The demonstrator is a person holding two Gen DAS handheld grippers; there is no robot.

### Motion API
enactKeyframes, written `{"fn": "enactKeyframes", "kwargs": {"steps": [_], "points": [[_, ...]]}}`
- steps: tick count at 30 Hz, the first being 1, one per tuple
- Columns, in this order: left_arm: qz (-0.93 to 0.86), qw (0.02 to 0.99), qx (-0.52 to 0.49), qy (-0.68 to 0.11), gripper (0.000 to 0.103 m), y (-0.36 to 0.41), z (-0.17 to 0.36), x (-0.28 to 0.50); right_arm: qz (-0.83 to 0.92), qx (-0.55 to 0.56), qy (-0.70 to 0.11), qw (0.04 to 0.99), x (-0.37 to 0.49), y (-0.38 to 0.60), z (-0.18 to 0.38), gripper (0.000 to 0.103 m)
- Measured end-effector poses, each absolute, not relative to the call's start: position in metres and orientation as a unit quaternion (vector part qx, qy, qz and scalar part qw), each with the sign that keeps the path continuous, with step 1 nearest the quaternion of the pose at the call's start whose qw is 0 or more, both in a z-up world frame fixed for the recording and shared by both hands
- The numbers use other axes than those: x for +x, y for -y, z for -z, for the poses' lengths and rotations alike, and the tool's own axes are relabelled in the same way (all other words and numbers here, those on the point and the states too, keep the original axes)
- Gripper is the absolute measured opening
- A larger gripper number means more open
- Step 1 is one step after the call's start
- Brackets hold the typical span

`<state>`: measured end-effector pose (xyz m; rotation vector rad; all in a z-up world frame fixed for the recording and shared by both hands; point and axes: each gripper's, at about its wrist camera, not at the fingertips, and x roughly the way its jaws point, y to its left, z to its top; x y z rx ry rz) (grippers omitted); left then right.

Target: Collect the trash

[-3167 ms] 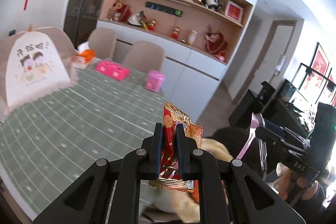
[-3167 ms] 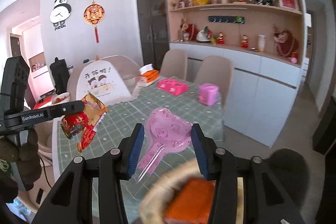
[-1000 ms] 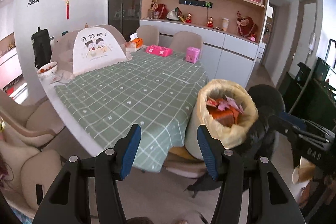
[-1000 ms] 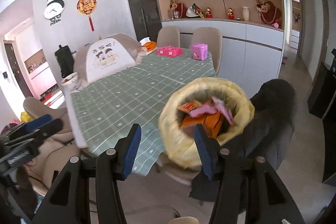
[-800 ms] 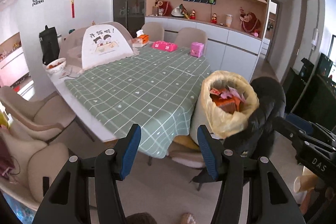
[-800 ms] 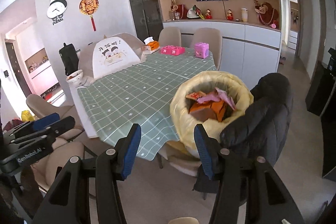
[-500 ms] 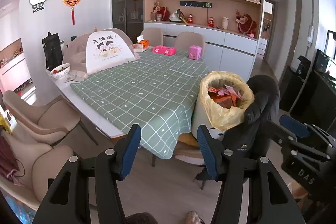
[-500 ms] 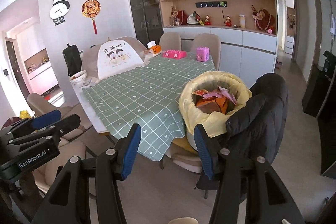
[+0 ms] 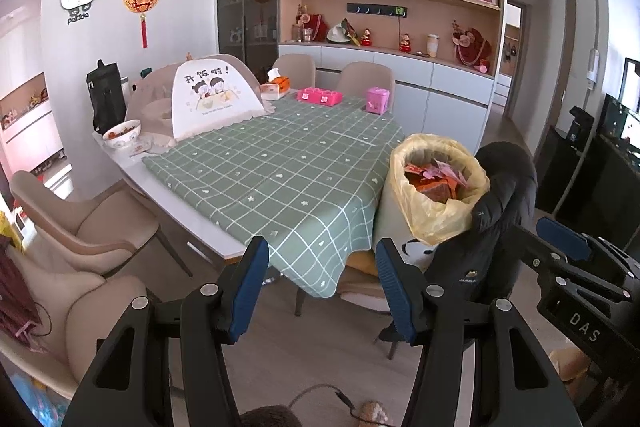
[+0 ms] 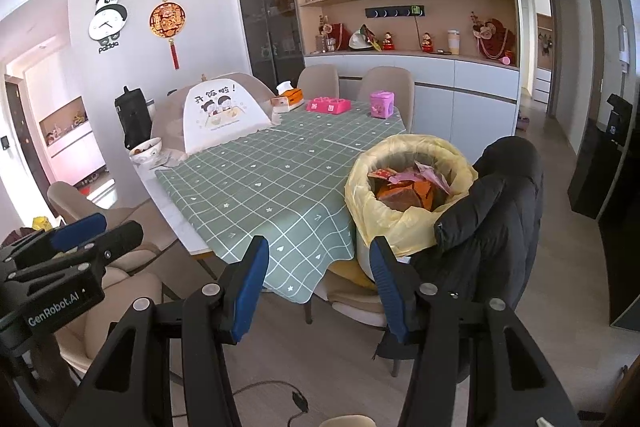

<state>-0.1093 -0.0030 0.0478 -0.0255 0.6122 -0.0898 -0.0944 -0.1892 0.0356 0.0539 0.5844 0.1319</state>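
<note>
A white bin lined with a yellow bag (image 9: 434,215) stands on a chair at the table's near right corner, also in the right wrist view (image 10: 404,227). Red, orange and pink wrappers (image 9: 434,179) lie inside it, also seen in the right wrist view (image 10: 408,187). My left gripper (image 9: 322,285) is open and empty, well back from the table. My right gripper (image 10: 316,285) is open and empty too, at a similar distance. Each gripper shows at the edge of the other's view.
The table with a green checked cloth (image 9: 280,163) carries a food cover (image 9: 212,99), a bowl (image 9: 122,133), a tissue box (image 9: 276,85) and pink boxes (image 9: 320,95). A black jacket (image 9: 488,227) hangs on the chair beside the bin. Beige chairs (image 9: 92,223) stand at left. A cable lies on the floor (image 10: 276,395).
Both grippers let go of the red wrapper and the pink wrapper, which now lie in the bin. Both have since pulled back from the table, so the whole room shows.
</note>
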Motion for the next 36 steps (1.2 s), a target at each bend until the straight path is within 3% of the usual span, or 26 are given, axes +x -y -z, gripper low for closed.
{"fn": "enactKeyframes", "kwargs": {"steps": [36], "points": [[0.051,0.950,-0.013,-0.307,0.057,0.0111,-0.0441,-0.1074,-0.055,0.028,-0.290,0.955,-0.0936,0.1880,-0.0324,0.050]]}}
